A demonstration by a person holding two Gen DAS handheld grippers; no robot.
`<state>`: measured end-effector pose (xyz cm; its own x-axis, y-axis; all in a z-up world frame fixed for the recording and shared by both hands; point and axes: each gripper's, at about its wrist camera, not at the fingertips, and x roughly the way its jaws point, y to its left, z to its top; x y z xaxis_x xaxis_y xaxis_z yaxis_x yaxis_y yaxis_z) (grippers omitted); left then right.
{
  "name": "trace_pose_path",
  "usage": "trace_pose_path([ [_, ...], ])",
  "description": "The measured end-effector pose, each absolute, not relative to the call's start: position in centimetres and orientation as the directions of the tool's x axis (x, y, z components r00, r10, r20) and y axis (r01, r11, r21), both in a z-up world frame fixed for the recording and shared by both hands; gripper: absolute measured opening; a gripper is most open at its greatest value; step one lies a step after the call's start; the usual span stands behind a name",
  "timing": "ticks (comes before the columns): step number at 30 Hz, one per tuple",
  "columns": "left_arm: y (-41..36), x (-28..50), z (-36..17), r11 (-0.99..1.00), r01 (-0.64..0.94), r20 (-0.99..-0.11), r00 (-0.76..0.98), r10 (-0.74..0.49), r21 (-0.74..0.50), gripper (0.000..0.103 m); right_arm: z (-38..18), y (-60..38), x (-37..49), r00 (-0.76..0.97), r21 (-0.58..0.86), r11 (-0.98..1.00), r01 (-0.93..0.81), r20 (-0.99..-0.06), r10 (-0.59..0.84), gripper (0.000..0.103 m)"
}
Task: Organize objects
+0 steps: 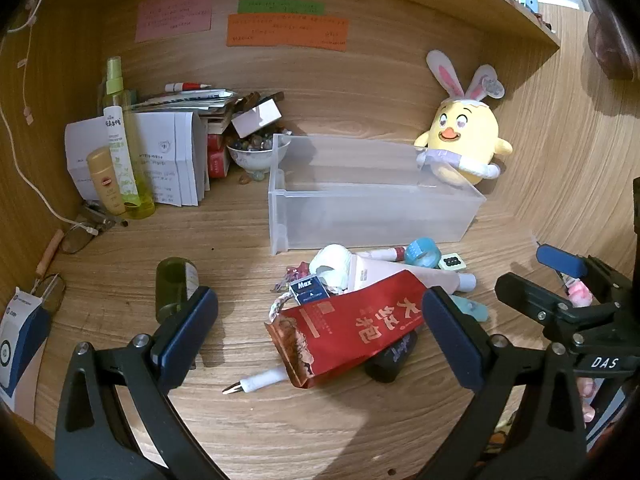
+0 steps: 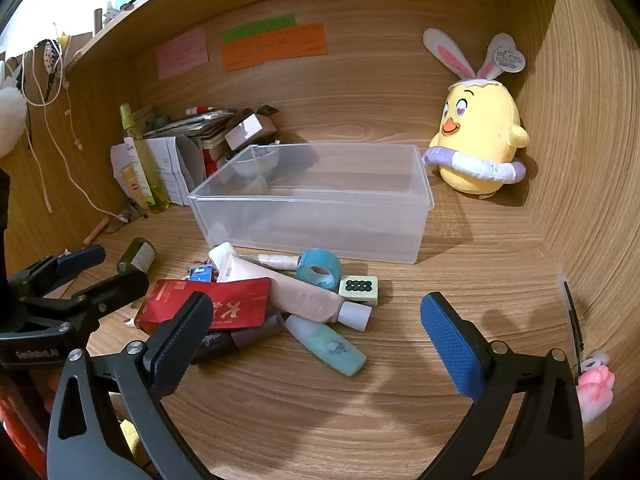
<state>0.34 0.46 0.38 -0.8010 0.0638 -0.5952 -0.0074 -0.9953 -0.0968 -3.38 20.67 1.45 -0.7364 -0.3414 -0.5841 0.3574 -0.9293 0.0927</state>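
Observation:
A clear plastic bin (image 1: pixel 372 216) (image 2: pixel 320 216) stands empty on the wooden desk. In front of it lies a pile: a red foil pouch (image 1: pixel 352 328) (image 2: pixel 224 304), a pink tube (image 2: pixel 288 292), a blue tape roll (image 1: pixel 422 252) (image 2: pixel 320 270), a teal bottle (image 2: pixel 328 344), a mahjong tile (image 2: pixel 358 290), a small blue Max box (image 1: pixel 310 288) and a white pen (image 1: pixel 256 382). My left gripper (image 1: pixel 320 332) is open, just before the pouch. My right gripper (image 2: pixel 316 332) is open over the pile's right side, empty.
A yellow plush chick (image 1: pixel 464 140) (image 2: pixel 480 148) sits at the back right. A green bottle (image 1: pixel 174 284) lies left. Spray bottles (image 1: pixel 120 140), papers, a bowl of stones (image 1: pixel 258 152) and glasses (image 1: pixel 80 232) crowd the back left corner. Wooden walls enclose the sides.

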Motion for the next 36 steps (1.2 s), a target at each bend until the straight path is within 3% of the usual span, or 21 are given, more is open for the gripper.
trace_pose_path([
  [36, 0.4, -0.8, -0.5, -0.993, -0.019, -0.621, -0.779, 0.089, -0.119, 0.103, 0.2, 20.1, -5.6, -0.688, 0.128, -0.922, 0.365, -0.63, -0.36, 0.103],
])
